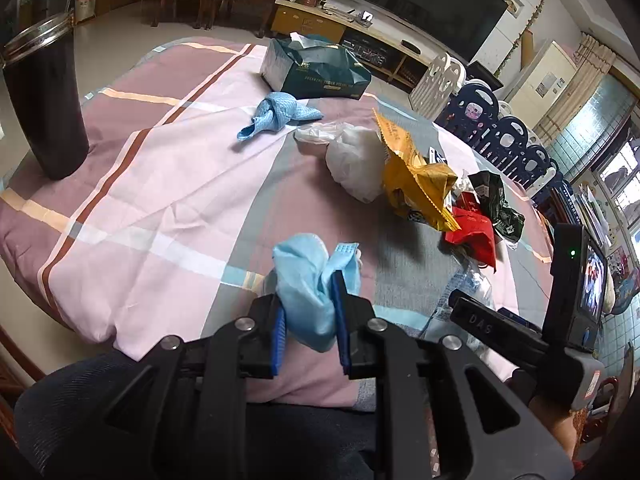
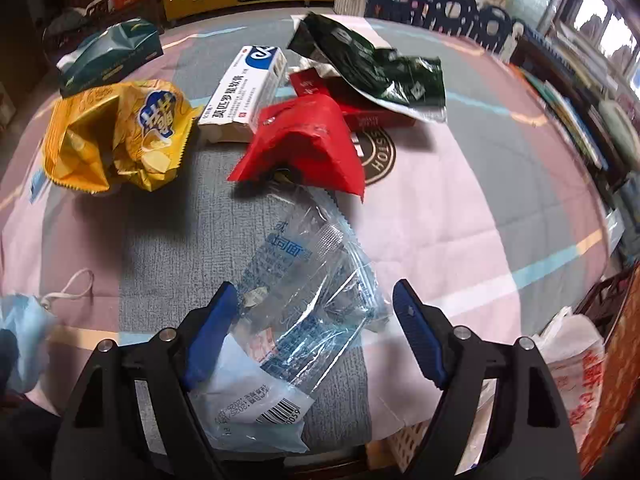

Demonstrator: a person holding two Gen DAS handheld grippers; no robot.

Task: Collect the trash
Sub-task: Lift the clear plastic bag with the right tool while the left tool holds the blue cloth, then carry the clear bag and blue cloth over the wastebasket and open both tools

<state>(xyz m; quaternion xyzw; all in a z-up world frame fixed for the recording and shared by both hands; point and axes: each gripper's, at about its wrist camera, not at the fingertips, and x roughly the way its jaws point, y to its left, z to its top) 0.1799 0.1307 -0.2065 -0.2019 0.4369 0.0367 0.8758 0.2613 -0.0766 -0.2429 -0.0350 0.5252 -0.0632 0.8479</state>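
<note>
Left gripper (image 1: 310, 312): jaws closed tight on a crumpled light-blue face mask (image 1: 308, 292), held clear of the table near its near edge, presumably lifted for transfer to a bin or bag. Right gripper (image 2: 316, 328): jaws wide apart, straddling a clear plastic wrapper (image 2: 304, 280) with blue print that lies flat on the cloth at the near edge; neither finger visibly presses it, so this reads as the approach to a grasp, not a hold.

Beyond the wrapper, toward the table's middle, the remaining trash lies in a loose cluster: red wrapper (image 2: 304, 144), yellow snack bag (image 2: 116, 136), white medicine box (image 2: 248, 88), dark green foil pack (image 2: 372, 64), the last resting partly on a flat red box (image 2: 376, 114). A knotted white plastic bag (image 1: 352, 164) lies beside the yellow bag, with a blue cloth (image 1: 276, 114) and a tissue box (image 1: 316, 68) toward the far edge. A dark steel tumbler (image 1: 44, 96) stands at the left edge.

Open room: bare tablecloth (image 1: 132, 184) lies left of the cluster. A white printed carrier bag (image 2: 576, 364) hangs off the near right edge, a likely receptacle.
</note>
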